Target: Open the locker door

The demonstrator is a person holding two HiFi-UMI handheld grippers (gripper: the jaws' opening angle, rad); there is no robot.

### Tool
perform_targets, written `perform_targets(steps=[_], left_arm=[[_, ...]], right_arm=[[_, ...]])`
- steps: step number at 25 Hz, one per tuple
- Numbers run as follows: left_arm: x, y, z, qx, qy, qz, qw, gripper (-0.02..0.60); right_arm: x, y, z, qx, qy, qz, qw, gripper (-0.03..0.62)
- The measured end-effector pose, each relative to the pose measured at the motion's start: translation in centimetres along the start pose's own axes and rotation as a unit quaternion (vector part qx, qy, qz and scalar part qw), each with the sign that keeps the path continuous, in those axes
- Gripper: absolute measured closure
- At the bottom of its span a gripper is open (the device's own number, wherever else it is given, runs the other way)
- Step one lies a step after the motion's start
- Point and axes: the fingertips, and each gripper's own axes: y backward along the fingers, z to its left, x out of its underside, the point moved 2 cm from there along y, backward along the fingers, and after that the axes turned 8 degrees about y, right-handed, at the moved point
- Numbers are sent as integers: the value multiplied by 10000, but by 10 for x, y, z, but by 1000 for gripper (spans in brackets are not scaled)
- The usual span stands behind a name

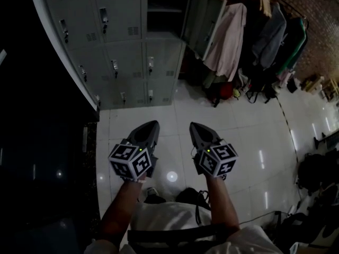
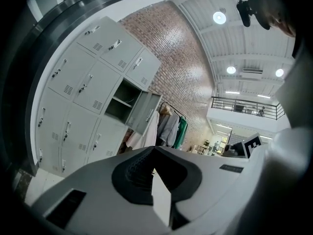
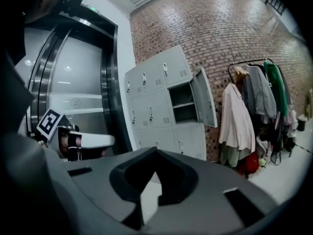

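Head view, position: the locker door (image 1: 204, 20) stands swung open at the upper right of the locker bank (image 1: 114, 41), well apart from the left gripper (image 1: 152, 125) and the right gripper (image 1: 194, 126).
Head view, handling: judged light, stiff sheet steel on hinges; best held by the free edge or latch handle.
Left gripper view, jaws: pressed together, empty.
Right gripper view, jaws: pressed together, empty.
Right gripper view, appearance: plain grey panel, shelved compartment (image 3: 182, 102) exposed beside it.

The left tool (image 1: 153, 124) and the right tool (image 1: 194, 125) are dark grey shells, each tapering to a point away from its marker cube (image 1: 130, 162). The cube faces carry black-and-white square patterns, and a small green light (image 1: 140, 150) glows at the cube's upper edge. The person wears a pale shirt (image 1: 164, 216) crossed by a dark strap (image 1: 175, 232).
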Motion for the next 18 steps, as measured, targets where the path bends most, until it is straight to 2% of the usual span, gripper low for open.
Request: perform_targets(steps=[8,14,18], left_arm=[[8,-6,-35,-144,-58,-118,9998,591],[17,-18,-50,-244,-22,-152,9996,591],[19,-28,-62,-246,-72,-104,9996,591]], right_arm=[[-6,14,-5,-447,48,-56,9990,591],[1,27,-26,-422,-231,-78,9988,591],[0,33,-38,-424,-162,-78,9989,591]])
